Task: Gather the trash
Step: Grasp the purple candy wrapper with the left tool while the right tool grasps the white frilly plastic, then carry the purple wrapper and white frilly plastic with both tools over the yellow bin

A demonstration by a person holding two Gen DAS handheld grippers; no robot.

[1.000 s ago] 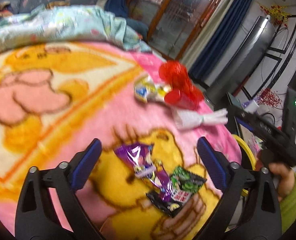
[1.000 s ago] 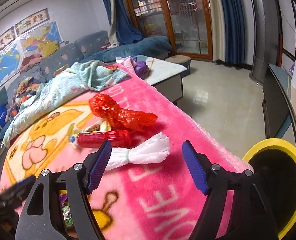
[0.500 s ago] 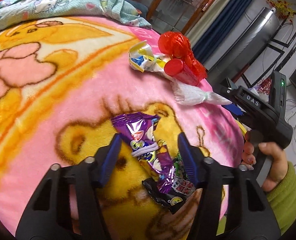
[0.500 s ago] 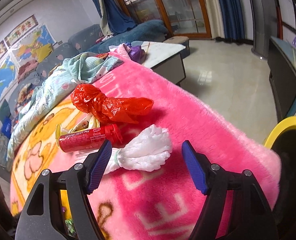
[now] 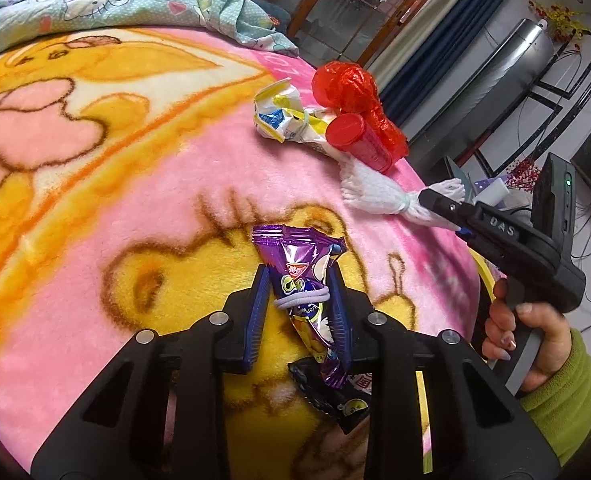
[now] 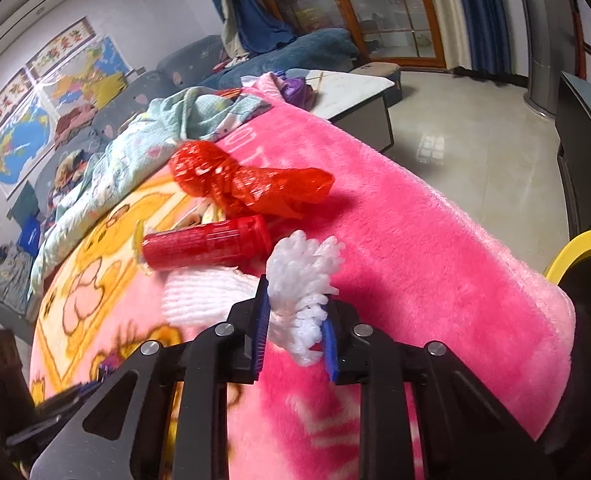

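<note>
Both grippers have closed since a second ago, when their blue pads stood wide apart above the blanket. Now the left gripper (image 5: 300, 312) has its pads pressed against the sides of the purple snack wrapper (image 5: 295, 256), right at the elastic band wound round its middle; the wrapper's crimped top sticks out beyond the pads and its tail hangs back between them. Just under that tail lies a black wrapper (image 5: 335, 400), partly hidden by the gripper body.

The right gripper (image 6: 293, 320) is clamped on the fluffy end of the white cloth bundle (image 6: 303, 280), whose other, flatter end trails off to the left over the pink blanket (image 6: 415, 240). In the left wrist view the right gripper (image 5: 439, 200) reaches that bundle (image 5: 369, 194) from the right, held by the right hand (image 5: 527, 336) in a green sleeve.

Taking the white cloth bundle as landmark: the red tube (image 6: 207, 244) lies just behind it, touching or nearly touching its flat end. Behind the tube sits the crumpled red plastic bag (image 6: 247, 184). A crumpled white, yellow and blue wrapper (image 5: 283, 116) lies beside the tube on the side away from the bag. Farther behind all of these a pale green quilt (image 6: 167, 128) is heaped on the blanket. To the right of the bundle, past the blanket's edge, shows the yellow rim of a bin (image 6: 583, 240).
</note>
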